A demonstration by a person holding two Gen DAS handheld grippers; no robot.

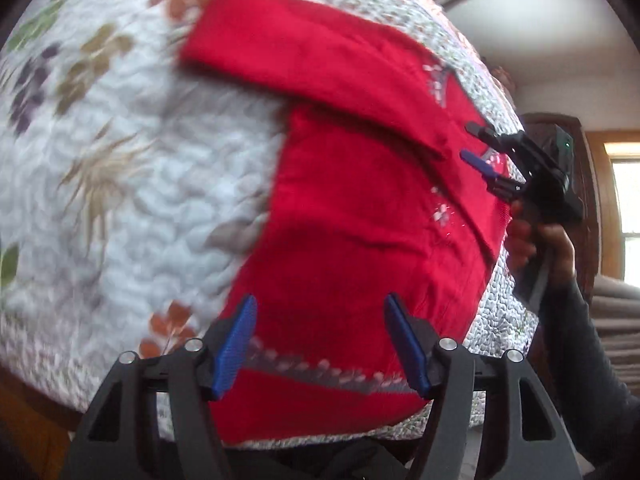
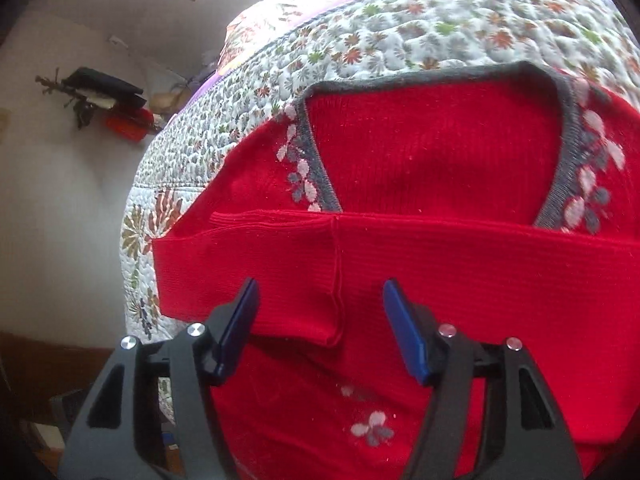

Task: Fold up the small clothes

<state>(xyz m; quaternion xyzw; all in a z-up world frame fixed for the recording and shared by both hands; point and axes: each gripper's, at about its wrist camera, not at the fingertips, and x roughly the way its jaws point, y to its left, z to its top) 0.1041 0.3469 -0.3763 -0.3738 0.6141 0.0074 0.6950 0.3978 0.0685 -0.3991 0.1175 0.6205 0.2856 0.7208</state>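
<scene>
A small red knit cardigan (image 1: 352,208) with grey floral trim lies flat on a quilted floral bedspread (image 1: 132,184). One sleeve (image 1: 304,56) is folded across its upper part. My left gripper (image 1: 320,320) hovers open over the hem, with nothing between its blue fingers. In the left wrist view the right gripper (image 1: 470,142) stands open at the cardigan's neckline, held by a hand (image 1: 536,240). The right wrist view shows the red cardigan (image 2: 432,152) with its grey neckline (image 2: 400,80) and the folded sleeve (image 2: 400,264) crossing it. There my right gripper (image 2: 320,300) is open just above that sleeve.
The bedspread's (image 2: 400,36) edge drops off at the left of the right wrist view, beside a pale wall with a small cluttered shelf (image 2: 108,96). A dark wooden cabinet (image 1: 576,152) and a window (image 1: 628,208) stand beyond the bed. A dark sleeve (image 1: 588,360) reaches in at the right.
</scene>
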